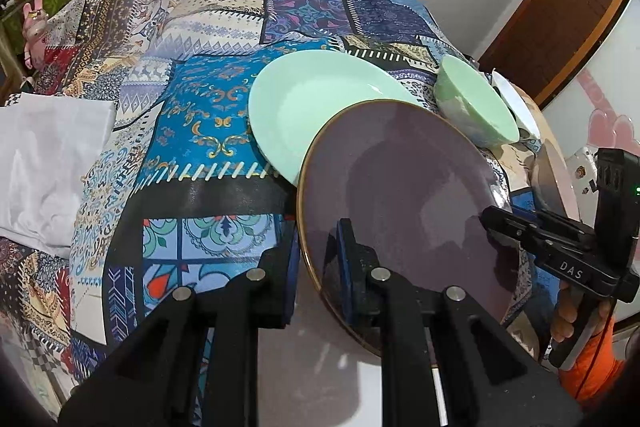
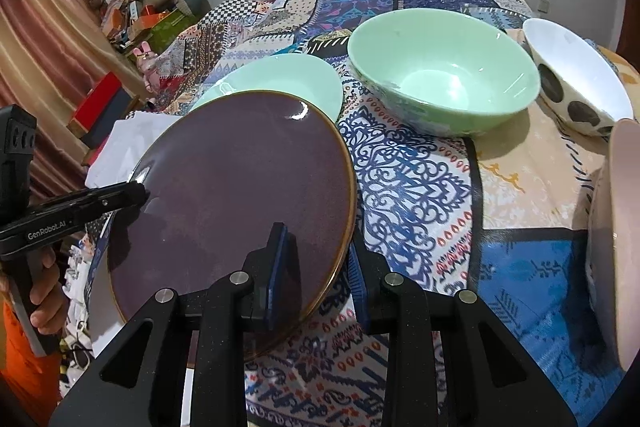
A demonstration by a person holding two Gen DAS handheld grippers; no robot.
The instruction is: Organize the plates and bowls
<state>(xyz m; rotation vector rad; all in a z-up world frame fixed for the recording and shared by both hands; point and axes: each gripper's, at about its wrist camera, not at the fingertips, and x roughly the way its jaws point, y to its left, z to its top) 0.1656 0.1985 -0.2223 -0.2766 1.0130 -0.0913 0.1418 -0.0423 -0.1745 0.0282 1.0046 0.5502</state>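
Both sets of jaws clamped on one purple plate [image 1: 400,187], gold-rimmed, held tilted above the patterned tablecloth [image 1: 192,131]. Left gripper [image 1: 318,259] biting the plate's near-left edge, one blue pad on the glazed face, the other behind the rim. Right gripper [image 2: 318,259] pinching the opposite edge the same way, rim between its blue pads.

From the left wrist: right gripper seen side-on at the plate's far rim, fingers of a hand [image 1: 568,315] wrapped round its handle over an orange sleeve. Just behind the plate, partly overlapped by it, a mint green plate [image 1: 304,107] flat on the cloth. Beyond, a mint green bowl [image 1: 472,103] seen edge-on, a white bowl [image 1: 516,99] barely peeking behind it. White cloth [image 1: 48,163] crumpled at far left.

From the right wrist: green bowl's hollow fully visible, standing upright and empty; white bowl's dark spots plain on its outer wall; a pale pink dish [image 2: 616,227] at the right edge, cut off by the frame. Left gripper visible here at the plate's left rim.
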